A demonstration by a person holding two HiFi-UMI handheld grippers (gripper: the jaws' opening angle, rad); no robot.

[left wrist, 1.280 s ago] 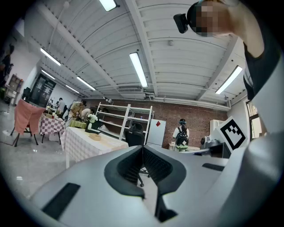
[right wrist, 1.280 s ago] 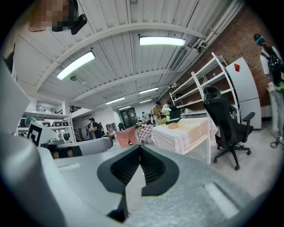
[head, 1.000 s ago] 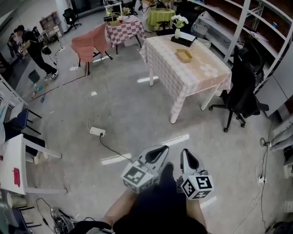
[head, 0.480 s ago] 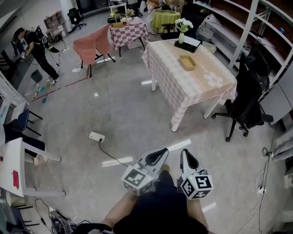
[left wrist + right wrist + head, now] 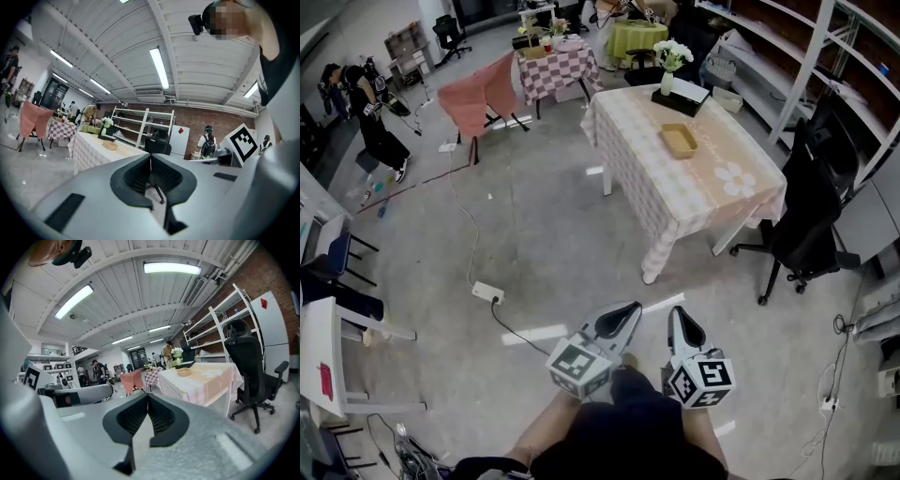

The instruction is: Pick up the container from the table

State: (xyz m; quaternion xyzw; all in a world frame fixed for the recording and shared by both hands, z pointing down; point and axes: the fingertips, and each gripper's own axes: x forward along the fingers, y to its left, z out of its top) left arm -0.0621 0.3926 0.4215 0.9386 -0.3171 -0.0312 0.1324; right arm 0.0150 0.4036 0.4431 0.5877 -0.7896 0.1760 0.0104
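The container (image 5: 679, 141) is a small shallow tan tray on a table (image 5: 727, 202) covered with a pale checked cloth, far ahead of both grippers. My left gripper (image 5: 628, 310) and right gripper (image 5: 678, 313) are side by side at the bottom of the head view, over bare floor, both shut and empty. In the left gripper view the jaws (image 5: 151, 157) meet, and the container (image 5: 110, 146) is small at the left on the table (image 5: 89, 149). From the right gripper (image 5: 148, 397), the container (image 5: 184, 372) lies ahead on the table (image 5: 211, 380).
A vase of white flowers (image 5: 668, 58) stands on a dark tray at the table's far end. A black office chair (image 5: 811, 202) and metal shelving (image 5: 825, 47) flank the table's right. A power strip (image 5: 486, 292) with cable lies on the floor; a red-draped chair (image 5: 478, 94) stands beyond.
The table and container have drawn nearer and lower in the head view as the person walks toward them. Both grippers stay shut, side by side.
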